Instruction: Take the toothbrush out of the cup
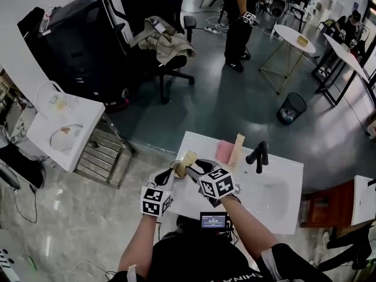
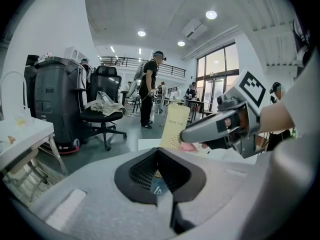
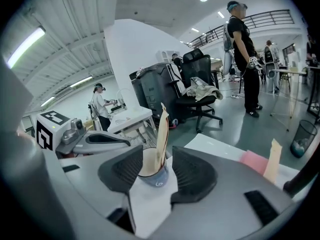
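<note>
Right gripper (image 3: 157, 151) jaws spread apart, one each side of cup (image 3: 152, 176), pads not pressing. Toothbrush (image 3: 161, 134) in cup, between those fingers; long axis near upright, slight lean, top end well above rim. Left gripper (image 2: 158, 156) jaws closed on cup wall from the side. Beyond, on white counter (image 1: 294, 175): pink sponge (image 3: 255, 161), tall beige pack (image 3: 273, 159).

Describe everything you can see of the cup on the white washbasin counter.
The round blue-grey cup stands upright near the left edge of the white washbasin counter. It looks pale inside, with a white swirl mark on its wall. A tall cream-wrapped toothbrush leans in it, rising above the rim. The right claw stands open on either side of it; the left claw seems to pinch its wall.
</note>
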The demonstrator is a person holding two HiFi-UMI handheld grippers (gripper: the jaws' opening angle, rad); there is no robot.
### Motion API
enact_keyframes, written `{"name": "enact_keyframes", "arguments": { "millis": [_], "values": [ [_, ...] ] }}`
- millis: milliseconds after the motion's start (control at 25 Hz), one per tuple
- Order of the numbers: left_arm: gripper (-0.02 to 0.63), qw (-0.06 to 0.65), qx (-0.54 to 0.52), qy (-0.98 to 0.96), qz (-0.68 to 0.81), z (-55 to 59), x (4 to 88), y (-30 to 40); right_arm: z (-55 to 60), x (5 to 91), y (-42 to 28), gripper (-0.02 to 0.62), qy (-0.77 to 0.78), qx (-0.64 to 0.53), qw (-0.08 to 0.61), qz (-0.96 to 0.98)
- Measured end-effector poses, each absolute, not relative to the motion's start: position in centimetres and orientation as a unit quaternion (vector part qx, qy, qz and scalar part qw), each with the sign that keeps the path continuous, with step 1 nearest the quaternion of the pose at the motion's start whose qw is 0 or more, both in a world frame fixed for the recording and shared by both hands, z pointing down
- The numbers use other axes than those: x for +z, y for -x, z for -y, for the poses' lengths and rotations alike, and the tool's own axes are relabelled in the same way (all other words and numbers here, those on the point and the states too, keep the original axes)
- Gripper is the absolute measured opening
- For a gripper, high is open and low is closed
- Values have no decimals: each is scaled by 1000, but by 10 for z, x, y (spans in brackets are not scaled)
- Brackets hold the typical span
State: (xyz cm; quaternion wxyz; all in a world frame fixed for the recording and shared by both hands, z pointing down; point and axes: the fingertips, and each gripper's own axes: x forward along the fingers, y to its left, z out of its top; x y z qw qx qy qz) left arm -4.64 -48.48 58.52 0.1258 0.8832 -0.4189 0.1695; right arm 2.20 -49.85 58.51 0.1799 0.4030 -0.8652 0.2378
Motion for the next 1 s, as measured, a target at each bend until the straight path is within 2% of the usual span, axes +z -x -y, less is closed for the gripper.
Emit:
{"name": "enact_keyframes", "arguments": {
  "millis": [280,640,1000],
  "values": [
    [9,133,181,-874,431,477,596,64,506,609,-4,188,-387,244,207,865],
    [9,151,185,-861,448,471,609,79,508,625,5,56,-389,228,236,861],
    [9,150,185,-862,448,471,609,76,507,615,6,37,-377,228,228,868]
  ]
}}
